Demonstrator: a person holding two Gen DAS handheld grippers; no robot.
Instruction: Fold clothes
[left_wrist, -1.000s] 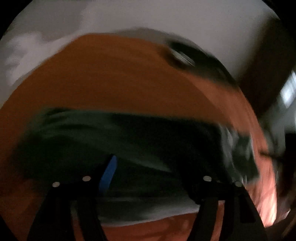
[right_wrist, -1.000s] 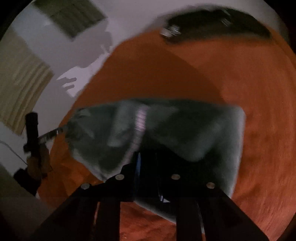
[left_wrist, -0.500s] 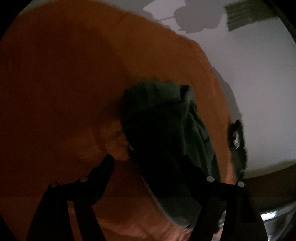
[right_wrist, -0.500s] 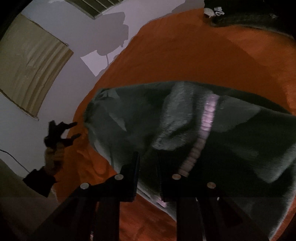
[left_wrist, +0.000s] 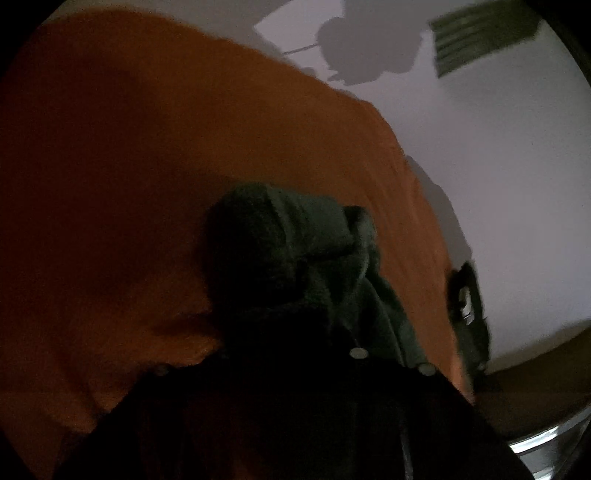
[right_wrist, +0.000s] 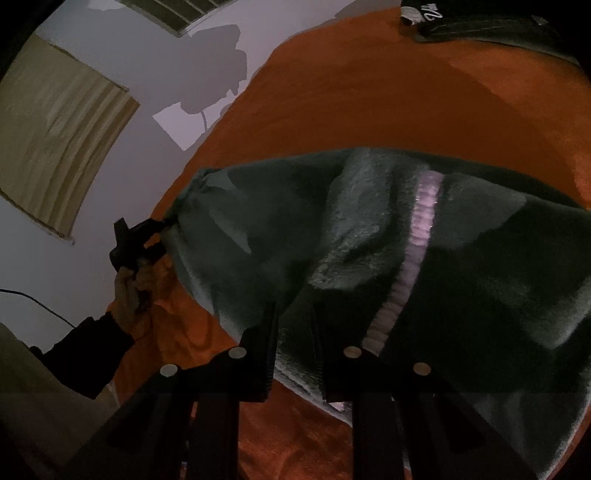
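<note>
On the far left of the right wrist view, a dark sleeve (right_wrist: 85, 354) and a hand (right_wrist: 133, 291) carry the left tool (right_wrist: 164, 225) right up to the corner of the grey-green fleece garment (right_wrist: 369, 258). Its jaws are closing at this moment, and that corner sits right at their tips; whether the pads already press on it is too small to tell. From the left tool's own camera the scene is very dark: bunched fleece (left_wrist: 295, 258) fills the space ahead of the fingers, which are lost in shadow.

Moving to the middle, the garment lies spread across the orange bed cover (right_wrist: 369, 92), one edge running from the left tool's corner down toward the camera. A pale ribbed strip (right_wrist: 417, 251) runs down the fleece.

Low in the centre, the right tool (right_wrist: 295, 350) is clamped narrow on the garment's near hem, a fold of fleece pinched between its two dark fingers (right_wrist: 269, 343).

Off to the upper right, a dark item with white lettering (right_wrist: 480, 22) lies at the far edge of the bed cover, well apart from the fleece. Behind it all, a pale wall (right_wrist: 110, 184) carries the person's shadow.
</note>
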